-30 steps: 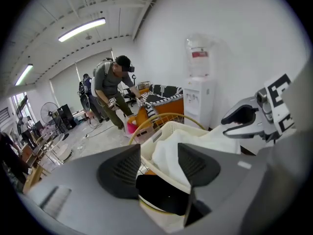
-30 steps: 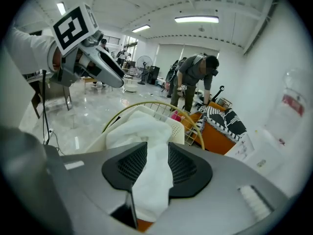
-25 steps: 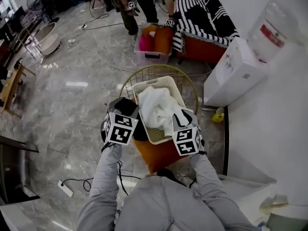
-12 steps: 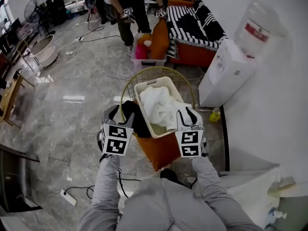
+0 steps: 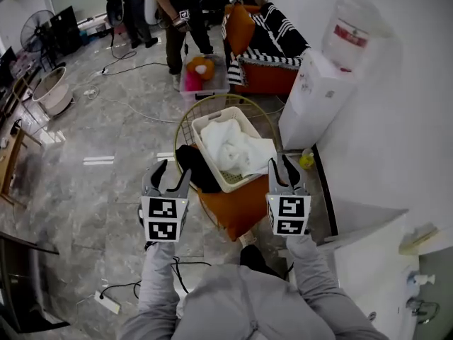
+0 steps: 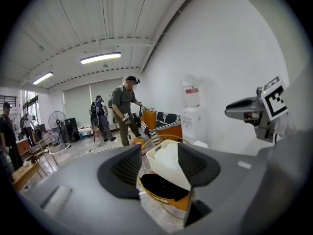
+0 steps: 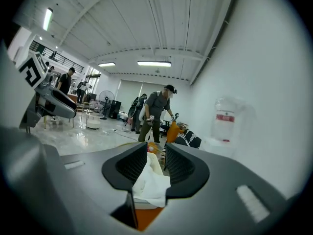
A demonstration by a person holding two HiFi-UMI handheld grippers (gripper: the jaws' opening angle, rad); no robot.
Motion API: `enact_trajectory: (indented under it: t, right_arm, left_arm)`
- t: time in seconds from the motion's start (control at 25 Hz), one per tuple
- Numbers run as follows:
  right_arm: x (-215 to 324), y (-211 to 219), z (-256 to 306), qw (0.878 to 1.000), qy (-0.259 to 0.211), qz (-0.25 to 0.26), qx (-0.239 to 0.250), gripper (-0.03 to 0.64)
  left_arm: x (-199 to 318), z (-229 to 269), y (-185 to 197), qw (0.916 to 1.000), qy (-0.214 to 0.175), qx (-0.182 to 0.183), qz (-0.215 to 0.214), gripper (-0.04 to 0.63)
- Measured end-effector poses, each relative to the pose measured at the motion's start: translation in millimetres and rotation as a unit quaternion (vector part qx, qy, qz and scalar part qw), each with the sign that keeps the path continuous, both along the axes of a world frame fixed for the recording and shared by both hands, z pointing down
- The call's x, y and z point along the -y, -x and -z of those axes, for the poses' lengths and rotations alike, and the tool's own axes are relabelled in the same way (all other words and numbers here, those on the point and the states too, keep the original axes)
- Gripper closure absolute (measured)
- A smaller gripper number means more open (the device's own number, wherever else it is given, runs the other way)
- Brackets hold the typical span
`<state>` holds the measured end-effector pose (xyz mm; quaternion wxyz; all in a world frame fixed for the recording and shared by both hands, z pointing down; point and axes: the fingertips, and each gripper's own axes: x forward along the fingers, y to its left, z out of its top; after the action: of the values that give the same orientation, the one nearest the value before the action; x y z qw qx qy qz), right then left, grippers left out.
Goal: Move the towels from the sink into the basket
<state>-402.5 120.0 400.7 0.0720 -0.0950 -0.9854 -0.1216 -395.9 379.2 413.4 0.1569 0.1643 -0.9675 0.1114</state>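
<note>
Well, white towels (image 5: pixel 233 147) inside the basket (image 5: pixel 216 117).

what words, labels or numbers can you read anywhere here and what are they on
No text here can be read.
Red label on the clear water bottle atop the white dispenser: print too blurred to read.
Black-and-white square markers on the left gripper and right gripper: patterns only, no words.

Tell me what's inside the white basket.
A white towel is piled in the basket, spilling over its right rim. A patch of perforated bottom shows at the near end. Anything beneath the towel is covered.
</note>
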Motion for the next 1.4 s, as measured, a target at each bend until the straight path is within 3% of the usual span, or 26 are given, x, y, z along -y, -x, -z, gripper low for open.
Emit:
enact_trajectory:
  t: [0.4, 0.64, 0.8, 1.04, 1.4]
  right_arm:
    - [22, -58, 49, 0.995, 0.072, -0.043, 0.053, 0.503]
    - [42, -75, 65, 0.988, 0.130, -0.058, 0.065, 0.503]
    - [50, -78, 62, 0.987, 0.137, -0.056, 0.062, 0.503]
    - [58, -83, 57, 0.987, 0.147, -0.039, 0.054, 0.503]
    - [74, -87, 49, 0.988, 0.148, -0.009, 0.039, 0.505]
  left_arm:
    - [-14, 23, -36, 0.9986, -0.041, 0.033, -0.001, 0.313]
    - [-27, 34, -46, 0.9952, -0.071, 0.063, 0.022, 0.313]
    - [-32, 35, -55, 0.9905, -0.112, 0.069, 0.041, 0.313]
    - [-16, 38, -72, 0.9866, -0.131, 0.078, 0.056, 0.314]
    - [16, 43, -92, 0.9866, -0.121, 0.083, 0.071, 0.324]
